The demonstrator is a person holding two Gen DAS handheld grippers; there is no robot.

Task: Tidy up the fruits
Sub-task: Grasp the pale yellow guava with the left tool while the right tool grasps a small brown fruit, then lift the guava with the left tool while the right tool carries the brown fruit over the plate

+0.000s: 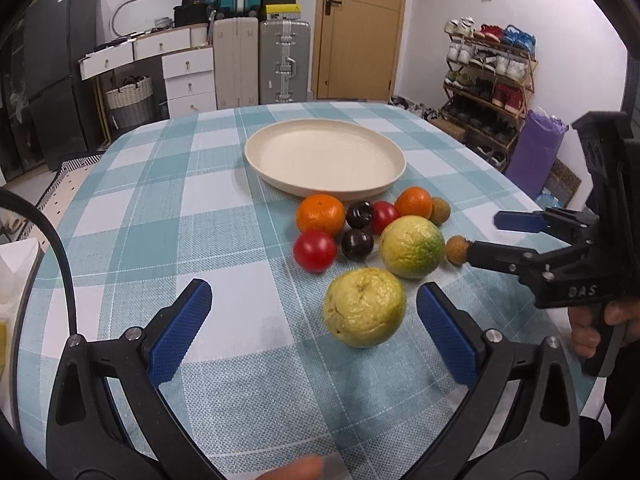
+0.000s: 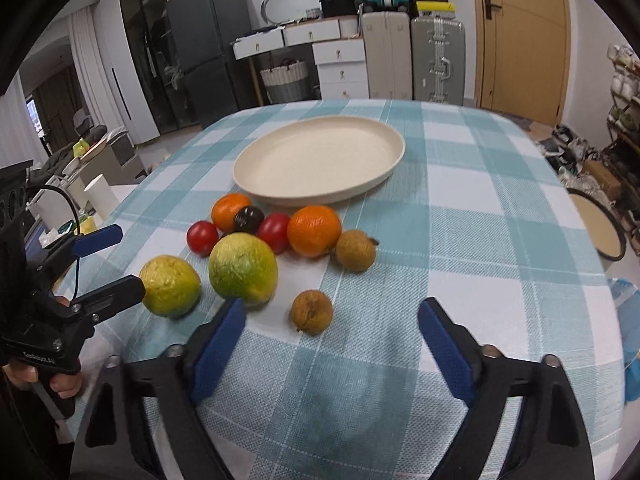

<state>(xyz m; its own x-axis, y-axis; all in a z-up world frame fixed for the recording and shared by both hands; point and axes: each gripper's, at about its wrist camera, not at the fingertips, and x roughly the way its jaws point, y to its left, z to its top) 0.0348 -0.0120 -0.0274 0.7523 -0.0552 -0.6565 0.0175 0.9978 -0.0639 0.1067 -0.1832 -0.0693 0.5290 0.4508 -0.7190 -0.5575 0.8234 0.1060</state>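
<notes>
The desk (image 1: 132,200) is big and round, with a blue and white check cloth on it. A wide cream plate (image 1: 325,157) sits in the middle, and nothing lies in it. All the fruit is still on the cloth, just in front of the plate.

The left tongs (image 1: 314,320) are wide apart. A bumpy yellow guava (image 1: 364,306) sits between their blue pads, but the pads do not touch it. The right tongs (image 2: 332,344) are wide too, and a little brown fruit (image 2: 311,311) lies on the cloth between their tips, not held.

A second guava (image 1: 412,246) (this one is part green) sits just behind the first. Two oranges (image 1: 320,214) come next, close to the plate rim. Then two red tomatoes (image 1: 315,250) and two dark plums (image 1: 357,243) are bunched together. Another small brown fruit (image 2: 355,250) rests beside one orange.
</notes>
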